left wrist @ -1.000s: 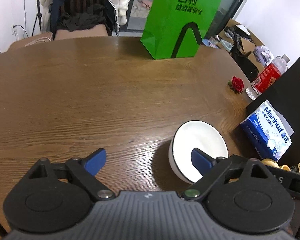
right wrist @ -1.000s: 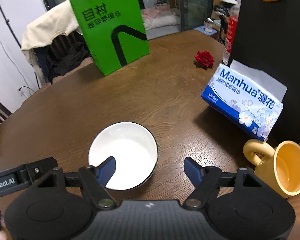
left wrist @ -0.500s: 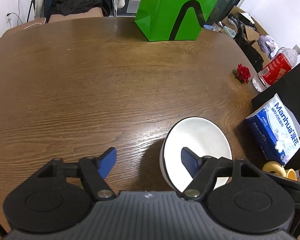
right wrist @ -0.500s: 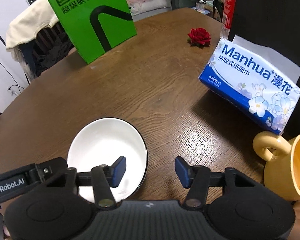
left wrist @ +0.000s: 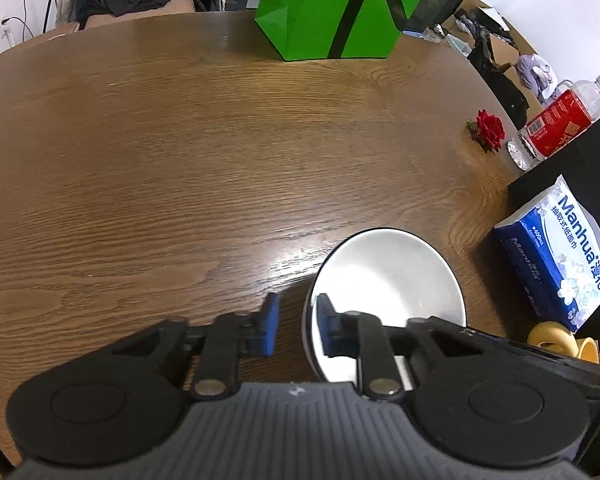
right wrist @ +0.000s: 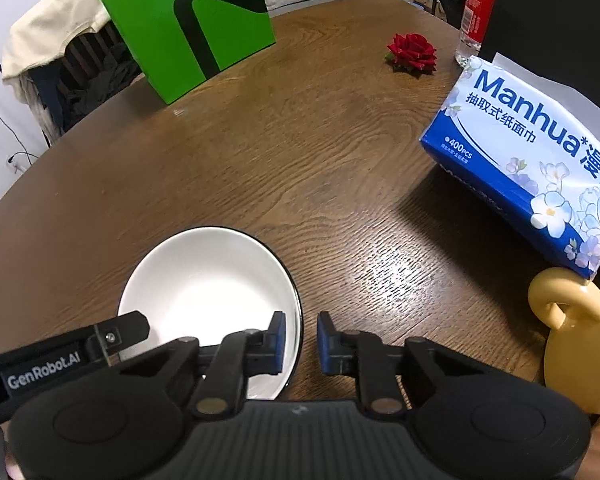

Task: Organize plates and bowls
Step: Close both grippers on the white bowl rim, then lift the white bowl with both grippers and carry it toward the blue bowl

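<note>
Left wrist view: left gripper (left wrist: 294,330) is pointing steeply down at the brown wooden surface (left wrist: 180,168). Its blue-padded fingers (left wrist: 270,330) are closing, now standing only a narrow gap apart, astride the left rim of the white bowl (left wrist: 392,280): one pad is sitting outside the wall, the other inside. Whether the pads are pressing on the rim cannot be told. The bowl is sitting upright and empty on the near right part of the surface. Green bag (left wrist: 336,8) is standing at the far edge. Rose (left wrist: 489,129) and red-labelled bottle (left wrist: 556,124) are lying at the right edge. Blue tissue pack (left wrist: 556,256) is leaning just right of the bowl, with a yellow mug (left wrist: 560,340) partly showing below it.

Right wrist view: right gripper (right wrist: 302,342) is closing likewise, fingers (right wrist: 326,342) straddling the bowl's (right wrist: 204,280) right rim, one inside, one outside, a narrow gap between; contact cannot be told. The left gripper's black arm is reaching over the bowl's left side. Bag (right wrist: 188,20) is standing far left; rose (right wrist: 412,54) far right; tissue pack (right wrist: 536,160) at right; mug (right wrist: 576,340) just beside the pack, near right.
</note>
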{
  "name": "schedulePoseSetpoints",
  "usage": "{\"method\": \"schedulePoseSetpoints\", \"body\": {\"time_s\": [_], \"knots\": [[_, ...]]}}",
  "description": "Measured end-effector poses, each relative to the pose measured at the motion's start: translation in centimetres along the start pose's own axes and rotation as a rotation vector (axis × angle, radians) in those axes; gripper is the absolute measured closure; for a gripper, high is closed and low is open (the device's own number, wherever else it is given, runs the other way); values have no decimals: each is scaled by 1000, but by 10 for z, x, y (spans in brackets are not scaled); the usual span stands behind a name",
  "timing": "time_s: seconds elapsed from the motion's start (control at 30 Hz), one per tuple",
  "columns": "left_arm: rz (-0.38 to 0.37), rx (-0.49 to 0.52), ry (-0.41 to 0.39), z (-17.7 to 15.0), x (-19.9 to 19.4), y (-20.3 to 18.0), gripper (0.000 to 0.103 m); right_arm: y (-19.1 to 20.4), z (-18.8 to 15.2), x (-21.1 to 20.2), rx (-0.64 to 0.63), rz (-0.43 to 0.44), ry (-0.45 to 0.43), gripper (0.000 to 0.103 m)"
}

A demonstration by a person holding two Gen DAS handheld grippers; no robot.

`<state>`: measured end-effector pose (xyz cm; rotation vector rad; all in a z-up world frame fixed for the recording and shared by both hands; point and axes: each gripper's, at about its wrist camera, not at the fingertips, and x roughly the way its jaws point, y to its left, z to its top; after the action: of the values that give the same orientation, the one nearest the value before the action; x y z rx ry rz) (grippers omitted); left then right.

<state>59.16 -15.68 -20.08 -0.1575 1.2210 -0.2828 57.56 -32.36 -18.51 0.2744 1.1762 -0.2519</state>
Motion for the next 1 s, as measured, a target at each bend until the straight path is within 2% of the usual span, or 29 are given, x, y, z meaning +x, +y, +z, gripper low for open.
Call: {"method": "schedulePoseSetpoints", "body": {"time_s": [0.13,0.23,1.0], "knots": [[-5,14,-1,1,1,-4,96,-1,1,1,3,7,6,94],[6,27,-8,0,1,-8,96,0,2,2,-1,14,7,97],[37,64,-31,-4,-5,-14,97,5,-3,-2,-21,20,-1,97]]}}
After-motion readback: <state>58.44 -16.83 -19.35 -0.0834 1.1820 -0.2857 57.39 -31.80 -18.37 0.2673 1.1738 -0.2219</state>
